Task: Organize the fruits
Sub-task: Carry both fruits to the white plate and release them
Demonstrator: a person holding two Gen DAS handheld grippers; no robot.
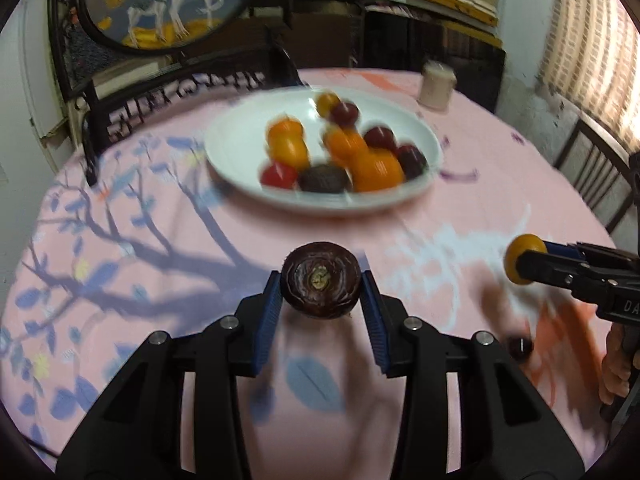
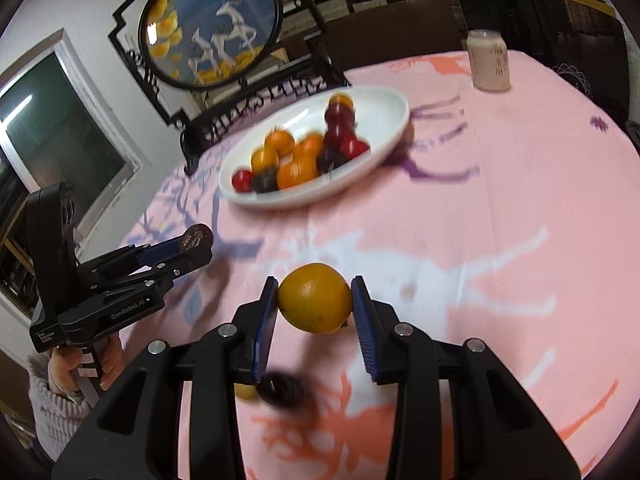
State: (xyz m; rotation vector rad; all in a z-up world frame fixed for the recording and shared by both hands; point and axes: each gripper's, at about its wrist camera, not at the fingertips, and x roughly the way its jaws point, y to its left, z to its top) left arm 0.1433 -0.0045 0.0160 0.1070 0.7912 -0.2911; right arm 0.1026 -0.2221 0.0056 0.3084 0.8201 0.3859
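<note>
My left gripper (image 1: 321,280) is shut on a dark purple round fruit (image 1: 320,290), held just above the pink tablecloth; from the right wrist view it appears at the left (image 2: 196,246). My right gripper (image 2: 315,284) is shut on an orange fruit (image 2: 315,298); the left wrist view shows it at the right edge (image 1: 528,260). Beyond both stands a white plate (image 1: 240,140) (image 2: 380,112) holding several orange, red and dark fruits. A loose dark fruit (image 2: 282,390) (image 1: 520,348) and a small yellow fruit (image 2: 245,391) lie on the cloth under the right gripper.
A pale jar (image 1: 436,84) (image 2: 489,60) stands at the table's far side. A round painted screen in a dark carved frame (image 2: 208,24) stands behind the plate. A dark chair (image 1: 592,168) is at the right edge. A person's hand (image 2: 104,360) grips the left handle.
</note>
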